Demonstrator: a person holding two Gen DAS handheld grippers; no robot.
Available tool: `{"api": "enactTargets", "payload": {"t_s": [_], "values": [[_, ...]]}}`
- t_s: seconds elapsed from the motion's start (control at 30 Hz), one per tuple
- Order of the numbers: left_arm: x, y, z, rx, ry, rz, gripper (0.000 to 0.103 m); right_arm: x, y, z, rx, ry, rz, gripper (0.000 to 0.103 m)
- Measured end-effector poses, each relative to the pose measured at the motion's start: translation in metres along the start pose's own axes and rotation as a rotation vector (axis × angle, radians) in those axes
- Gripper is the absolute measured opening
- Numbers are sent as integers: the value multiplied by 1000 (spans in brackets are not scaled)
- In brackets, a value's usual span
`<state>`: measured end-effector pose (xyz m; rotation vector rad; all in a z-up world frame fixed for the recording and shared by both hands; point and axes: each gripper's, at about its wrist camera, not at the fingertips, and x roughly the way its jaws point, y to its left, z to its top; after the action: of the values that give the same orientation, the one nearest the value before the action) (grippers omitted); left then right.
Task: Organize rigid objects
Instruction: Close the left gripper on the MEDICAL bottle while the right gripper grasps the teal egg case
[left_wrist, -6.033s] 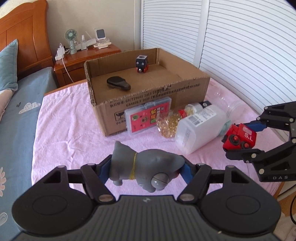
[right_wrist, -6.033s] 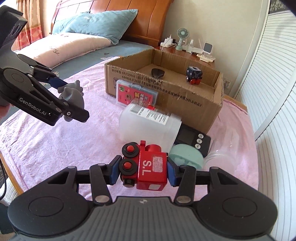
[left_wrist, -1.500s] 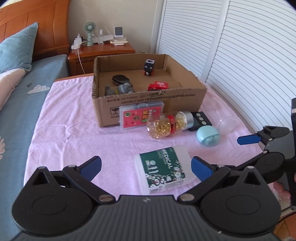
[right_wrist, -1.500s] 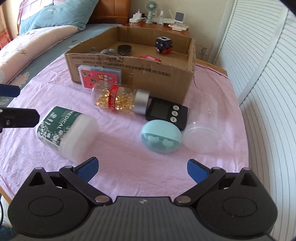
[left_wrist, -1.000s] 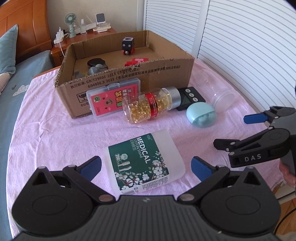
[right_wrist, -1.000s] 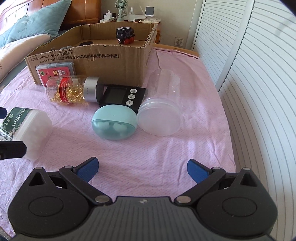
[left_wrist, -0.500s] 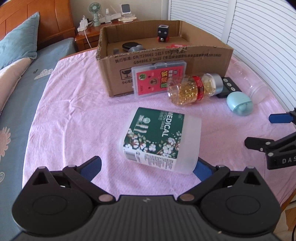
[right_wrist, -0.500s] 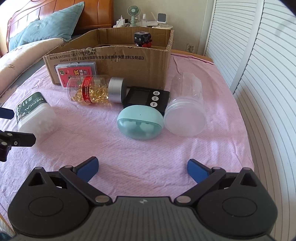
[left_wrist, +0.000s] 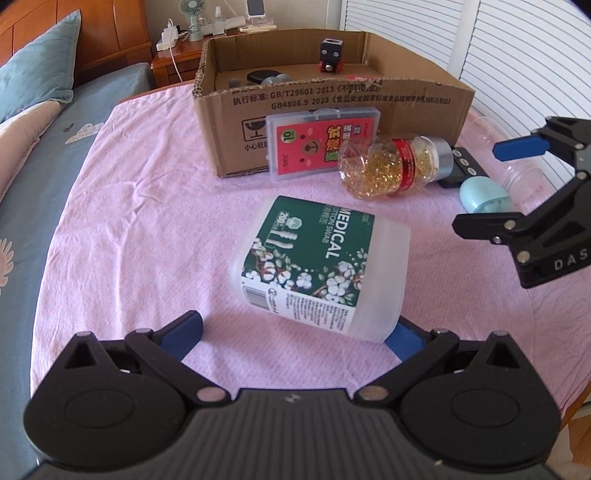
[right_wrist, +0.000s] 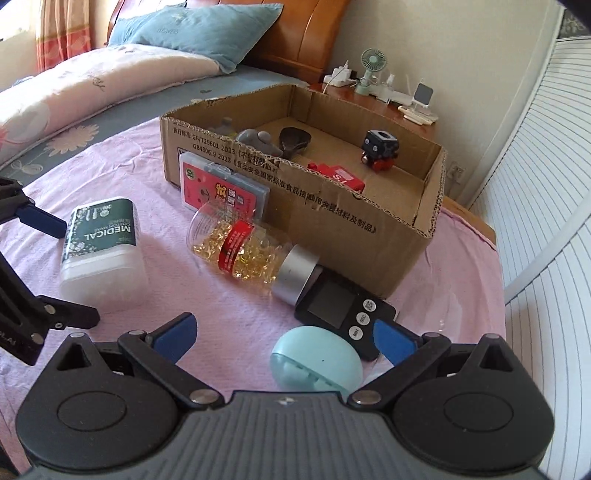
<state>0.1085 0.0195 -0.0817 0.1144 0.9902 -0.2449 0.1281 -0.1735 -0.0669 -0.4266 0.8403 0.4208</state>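
A white cotton swab tub (left_wrist: 325, 264) with a green MEDICAL label lies on the pink cloth; it also shows in the right wrist view (right_wrist: 99, 243). My left gripper (left_wrist: 295, 334) is open, its jaws on either side of the tub's near end. My right gripper (right_wrist: 282, 341) is open around a pale blue egg-shaped case (right_wrist: 316, 363), beside a black timer (right_wrist: 341, 314). A jar of gold capsules (right_wrist: 251, 254) and a red flat case (right_wrist: 223, 192) lie in front of the cardboard box (right_wrist: 369, 221).
The box holds a grey toy (right_wrist: 258, 142), a black mouse (right_wrist: 293, 138), a red toy train (right_wrist: 340, 175) and a black cube robot (right_wrist: 380, 149). A clear plastic jar (left_wrist: 517, 158) lies right of the timer. A bed (right_wrist: 92, 92) and nightstand (right_wrist: 388, 96) stand behind.
My left gripper has moved closer over the swab tub. My right gripper has moved forward and down onto the blue case. Both jaws stay open.
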Motion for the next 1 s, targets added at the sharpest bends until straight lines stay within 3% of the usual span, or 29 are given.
{"api": "enactTargets", "payload": {"t_s": [0.23,0.5,0.6,1.0], "values": [[-1,0,-1,1,-3,-1,102,27,-2,5,-41,88,54,103],[-1,0,-1,3,-4,-3,102,18,-4,-8,52,161,147,103],[-2,0,-2,4,-6,-3,102,12,0,-17,67,159,164,103],[-2,-2,0,15,-35,-1,102,6,10,-31,170,69,82,103]]}}
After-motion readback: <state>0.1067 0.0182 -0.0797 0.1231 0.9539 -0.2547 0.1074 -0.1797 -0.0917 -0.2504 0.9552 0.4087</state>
